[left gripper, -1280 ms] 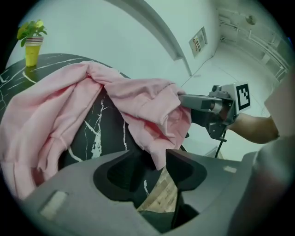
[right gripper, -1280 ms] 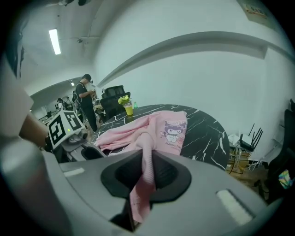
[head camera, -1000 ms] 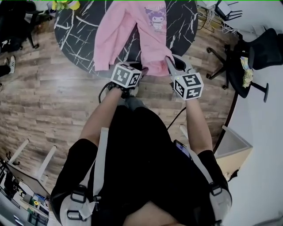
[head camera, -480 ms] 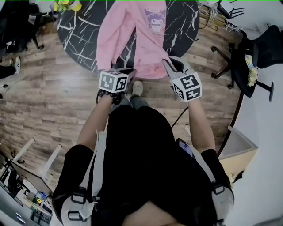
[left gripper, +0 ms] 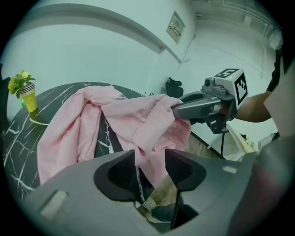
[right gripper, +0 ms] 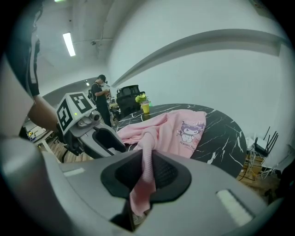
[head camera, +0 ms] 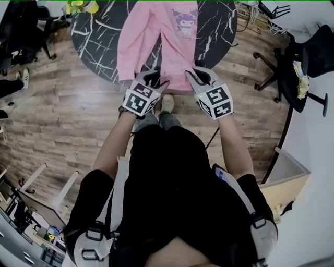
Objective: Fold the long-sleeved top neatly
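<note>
A pink long-sleeved top (head camera: 156,36) with a cartoon print lies spread on the round black marble table (head camera: 99,36), its lower hem hanging over the near edge. My right gripper (head camera: 194,77) is shut on that hem; in the right gripper view the pink cloth (right gripper: 179,129) runs pinched between the jaws (right gripper: 147,156). My left gripper (head camera: 152,79) sits at the hem just left of it. Its jaws (left gripper: 150,154) have just been opening and stand apart. The top (left gripper: 133,120) hangs in the gap beyond them, and the pads do not press on it.
A small yellow pot with a plant (head camera: 78,6) stands at the table's far left edge. Black office chairs (head camera: 308,57) stand to the right on the wood floor. Cables lie at the top right. A person (right gripper: 101,92) stands far behind the table.
My left gripper swung out to the left, then came back up to the hem, rolled, with its jaws now apart. The right gripper shifted slightly left, still holding the hem.
</note>
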`<state>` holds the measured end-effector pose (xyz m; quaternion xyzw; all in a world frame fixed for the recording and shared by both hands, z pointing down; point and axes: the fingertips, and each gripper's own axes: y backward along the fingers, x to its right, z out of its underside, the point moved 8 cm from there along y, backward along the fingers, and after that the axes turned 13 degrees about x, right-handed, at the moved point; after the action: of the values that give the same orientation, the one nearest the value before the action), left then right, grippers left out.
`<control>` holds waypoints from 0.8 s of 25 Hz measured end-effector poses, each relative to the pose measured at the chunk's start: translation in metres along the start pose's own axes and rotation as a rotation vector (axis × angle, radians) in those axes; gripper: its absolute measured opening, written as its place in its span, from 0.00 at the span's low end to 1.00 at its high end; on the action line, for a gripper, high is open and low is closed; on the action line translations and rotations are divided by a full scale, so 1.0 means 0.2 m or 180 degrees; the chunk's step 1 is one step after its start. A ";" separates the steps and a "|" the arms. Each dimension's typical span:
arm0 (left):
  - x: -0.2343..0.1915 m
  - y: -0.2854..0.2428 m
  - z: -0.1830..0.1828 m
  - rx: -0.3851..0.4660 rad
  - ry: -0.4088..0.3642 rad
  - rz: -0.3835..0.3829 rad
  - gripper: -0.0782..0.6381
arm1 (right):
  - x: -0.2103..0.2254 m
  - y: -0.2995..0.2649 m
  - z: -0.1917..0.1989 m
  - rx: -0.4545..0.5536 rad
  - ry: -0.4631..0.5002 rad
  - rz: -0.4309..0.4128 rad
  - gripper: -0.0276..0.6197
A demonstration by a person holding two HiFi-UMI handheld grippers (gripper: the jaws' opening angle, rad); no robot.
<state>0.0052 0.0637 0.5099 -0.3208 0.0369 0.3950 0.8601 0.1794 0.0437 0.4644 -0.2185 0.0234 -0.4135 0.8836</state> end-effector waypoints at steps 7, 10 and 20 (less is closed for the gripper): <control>0.04 -0.12 -0.05 0.0017 -0.0018 0.0009 0.40 | 0.01 0.02 -0.01 0.0017 -0.0086 0.0049 0.12; 0.02 -0.14 -0.06 0.0015 -0.0015 -0.0001 0.40 | 0.01 0.02 -0.02 0.0020 -0.0089 0.0060 0.12; 0.08 -0.18 -0.16 0.0127 -0.0674 -0.0229 0.42 | 0.00 0.00 -0.03 0.0051 -0.0245 0.0030 0.12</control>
<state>0.0484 0.0381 0.4985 -0.2612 -0.0578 0.3947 0.8790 0.1782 0.0416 0.4589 -0.2271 -0.0129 -0.4009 0.8875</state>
